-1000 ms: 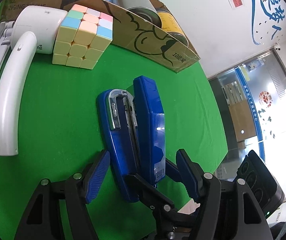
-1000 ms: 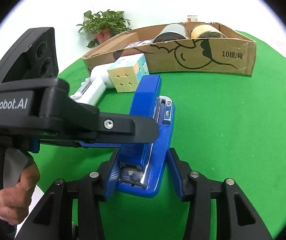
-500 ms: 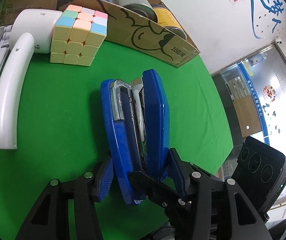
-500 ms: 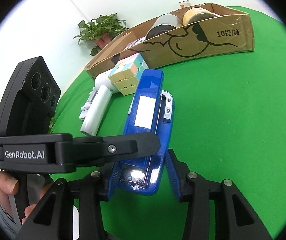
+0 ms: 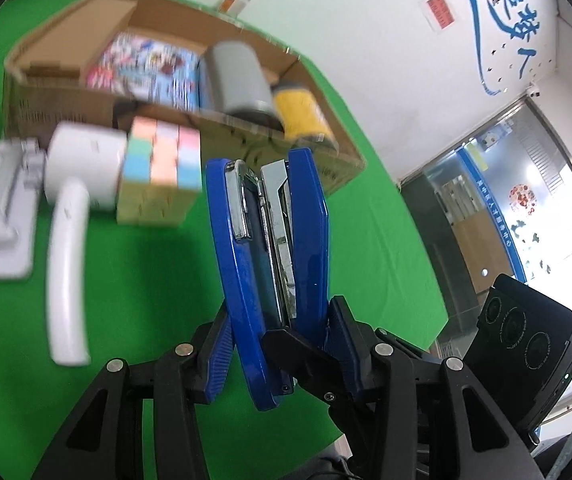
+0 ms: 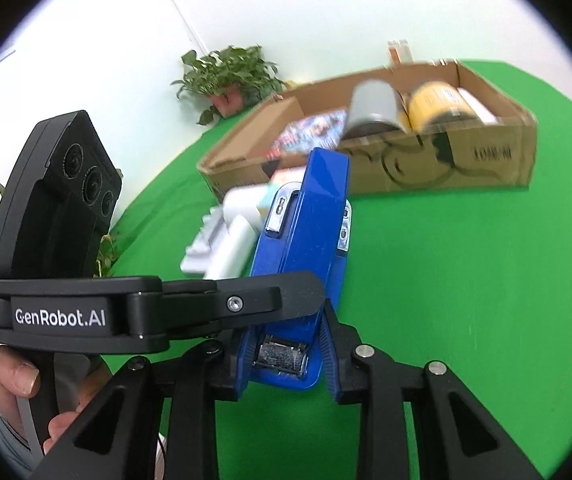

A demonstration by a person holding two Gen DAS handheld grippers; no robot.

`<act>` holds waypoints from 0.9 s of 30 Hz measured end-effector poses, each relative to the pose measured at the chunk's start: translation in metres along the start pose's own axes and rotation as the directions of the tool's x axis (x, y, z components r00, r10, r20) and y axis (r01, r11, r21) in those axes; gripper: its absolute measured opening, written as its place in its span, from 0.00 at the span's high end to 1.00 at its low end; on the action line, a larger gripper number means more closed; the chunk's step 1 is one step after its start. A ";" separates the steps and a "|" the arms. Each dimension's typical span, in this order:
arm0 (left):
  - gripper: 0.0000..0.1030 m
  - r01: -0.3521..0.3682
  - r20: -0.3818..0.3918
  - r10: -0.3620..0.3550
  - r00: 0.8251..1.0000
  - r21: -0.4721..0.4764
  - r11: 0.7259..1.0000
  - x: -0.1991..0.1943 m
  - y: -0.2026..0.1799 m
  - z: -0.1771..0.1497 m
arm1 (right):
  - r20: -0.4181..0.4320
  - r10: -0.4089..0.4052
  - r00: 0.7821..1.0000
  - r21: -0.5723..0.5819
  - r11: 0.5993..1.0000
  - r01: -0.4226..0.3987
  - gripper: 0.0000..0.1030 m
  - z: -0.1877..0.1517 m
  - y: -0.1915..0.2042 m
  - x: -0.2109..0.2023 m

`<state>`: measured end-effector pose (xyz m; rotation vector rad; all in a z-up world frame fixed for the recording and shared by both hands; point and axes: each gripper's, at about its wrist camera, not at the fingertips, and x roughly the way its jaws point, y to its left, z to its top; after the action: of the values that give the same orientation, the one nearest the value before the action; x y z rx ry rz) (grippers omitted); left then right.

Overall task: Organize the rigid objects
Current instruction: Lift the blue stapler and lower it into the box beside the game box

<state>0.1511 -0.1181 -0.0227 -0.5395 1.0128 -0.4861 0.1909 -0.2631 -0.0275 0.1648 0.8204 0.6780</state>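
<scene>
Blue plastic and bright metal fill the centre of both views: the stapler (image 5: 270, 264) is pinched at its hinge end by both tools at once. In the left wrist view the left gripper (image 5: 282, 344) has its jaws narrowed onto the stapler's two flat sides near the bottom centre of the frame, and the body rises away from it toward the cardboard box (image 5: 46, 100) in the upper left. In the right wrist view the right gripper (image 6: 282, 360) is likewise closed around the stapler (image 6: 305, 240) at lower centre, with the left tool's black finger crossing in front from the left of the frame.

The stapler appears lifted off the green cloth (image 6: 465, 300), its nose pointing toward the box (image 6: 485, 152) at the upper right. That box already holds a grey can (image 5: 238, 76), a yellow can (image 5: 297, 112) and a printed pack (image 5: 146, 64). My reading is that the stapler goes in next. Doing that well means moving both hands together so the grip does not twist, clearing the near wall before lowering, and aiming for free floor beside the cans. A pastel cube (image 5: 158, 176) and a white handle (image 5: 70, 264) lie left of the stapler, apart from it.
</scene>
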 end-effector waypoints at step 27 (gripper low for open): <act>0.59 -0.057 0.069 0.054 0.996 0.038 0.998 -0.061 0.041 0.177 | 0.041 0.044 0.998 -0.029 0.999 -0.043 0.74 0.140 0.043 0.070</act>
<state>0.2857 -0.0150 0.0669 -0.4884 0.9484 -0.4348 0.3050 -0.1694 0.0415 0.1714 0.7689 0.7248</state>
